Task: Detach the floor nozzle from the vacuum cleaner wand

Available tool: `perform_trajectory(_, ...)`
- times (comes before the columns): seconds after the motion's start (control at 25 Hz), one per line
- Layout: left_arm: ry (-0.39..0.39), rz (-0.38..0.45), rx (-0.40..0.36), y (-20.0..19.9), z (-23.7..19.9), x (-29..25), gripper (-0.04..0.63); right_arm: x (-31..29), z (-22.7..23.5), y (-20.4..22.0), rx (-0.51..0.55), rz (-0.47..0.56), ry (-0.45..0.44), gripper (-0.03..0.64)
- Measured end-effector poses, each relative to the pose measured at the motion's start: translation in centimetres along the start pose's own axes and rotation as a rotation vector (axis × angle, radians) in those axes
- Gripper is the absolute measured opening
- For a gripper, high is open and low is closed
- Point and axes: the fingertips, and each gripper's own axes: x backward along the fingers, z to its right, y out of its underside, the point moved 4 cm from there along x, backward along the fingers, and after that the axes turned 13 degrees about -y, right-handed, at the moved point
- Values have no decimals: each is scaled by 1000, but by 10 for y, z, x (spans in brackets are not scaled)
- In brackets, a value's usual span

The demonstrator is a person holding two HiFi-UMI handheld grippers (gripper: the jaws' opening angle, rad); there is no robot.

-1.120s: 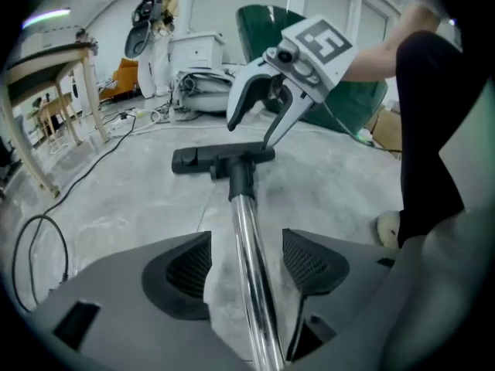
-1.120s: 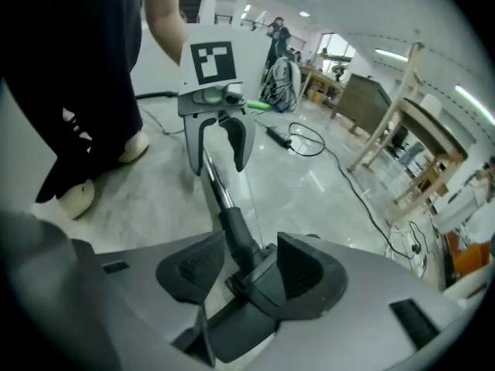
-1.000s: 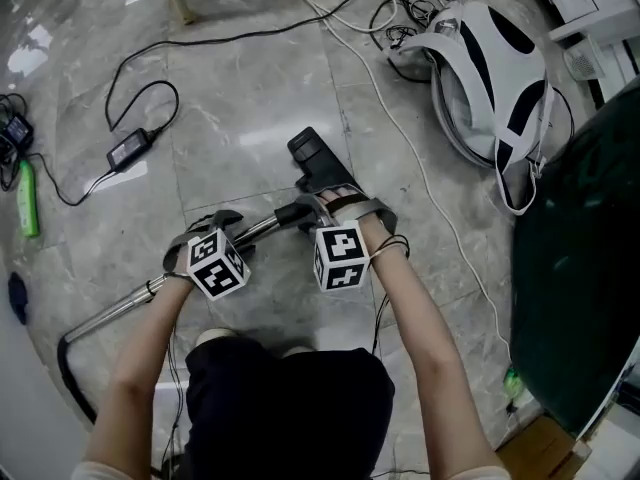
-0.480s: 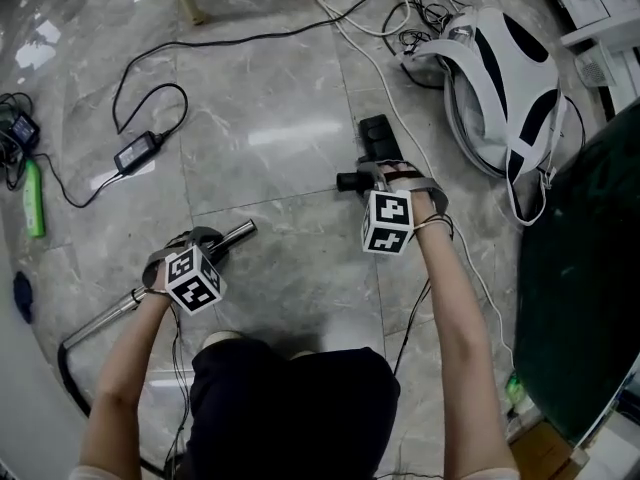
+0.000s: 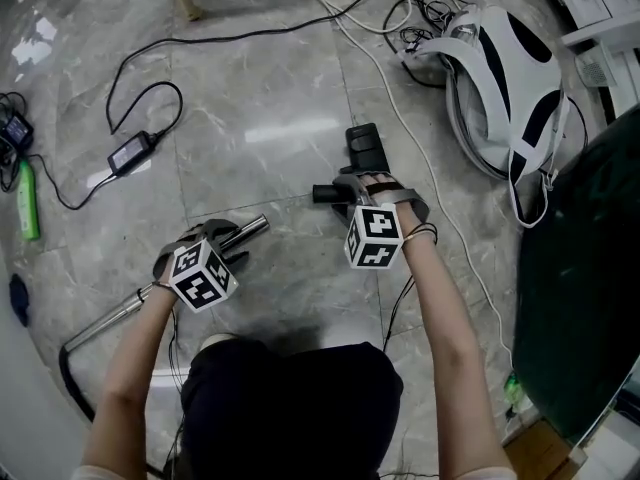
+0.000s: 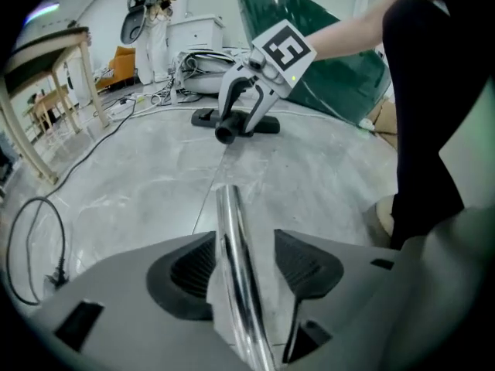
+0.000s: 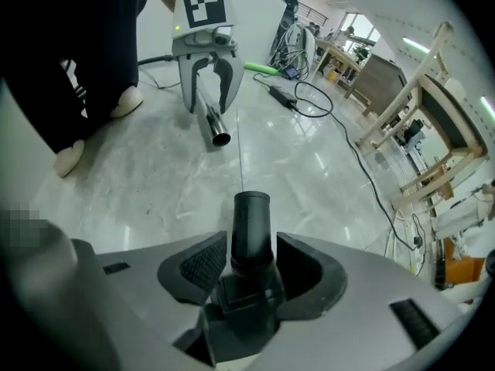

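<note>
Floor nozzle (image 5: pixel 364 148) is seen separated from the vacuum wand (image 5: pixel 120 313), the two well apart on the grey marble floor (image 5: pixel 260 118). Nozzle head is resting on the floor, with its black neck tube aimed toward the wand's open end. The neck is pinched between both pads of the right hand-held gripper (image 5: pixel 352 190); no gap is seen on either side in the right gripper view. The chrome wand is laid at a slant, open end toward the upper right in the head view. Its far end runs off to the lower left, where a black hose (image 5: pixel 65 368) is joined. The left hand-held gripper (image 5: pixel 225 240) is set astride the wand near its open end. Its jaws are opening: the tube lies against one pad and a clear gap is seen at the other, so nothing is squeezed. Both grippers are pointed steeply down. A power adapter (image 5: pixel 130 151) with its cable is lying further out on the floor, well apart from both parts.
</note>
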Motion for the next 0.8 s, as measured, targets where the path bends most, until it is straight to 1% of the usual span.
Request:
perform_trajectory(0.04,28,34,37,-7,1,2,271,2,0,-2,-32,36,-3,200)
perform_trajectory(0.08,47,76,79,-14,0,6,324,6,1,-5,-77,81,-1,229)
perform_trajectory(0.12,52,125,122,-23,-3,12,327,12,2,-9,-133,136,6,249)
perform_trajectory(0.2,35,240,193,-39,-14,29,326,31,4,-16,-268,278,32,255)
perform_trajectory(0.32,-11,426,259,-56,-31,60,316,68,7,-19,-484,559,77,253)
perform_trajectory(0.36,-52,471,277,-57,-39,68,244,80,8,-14,-555,664,94,245)
perform_trajectory(0.4,-105,501,291,-56,-47,74,122,90,8,-7,-634,769,116,195)
perform_trajectory(0.44,-154,516,300,-54,-55,77,41,99,7,3,-716,868,141,59)
perform_trajectory(0.48,-190,520,306,-52,-60,79,11,104,5,12,-790,947,161,17)
perform_trajectory(0.52,-213,521,311,-51,-63,81,9,107,2,19,-842,991,172,15)
perform_trajectory(0.56,-227,522,315,-51,-64,83,9,107,-3,25,-867,998,180,14)
perform_trajectory(0.68,-251,522,299,-53,-62,84,9,101,-19,32,-845,914,195,14)
perform_trajectory(0.8,-260,511,271,-52,-60,82,9,101,-27,33,-830,892,201,14)
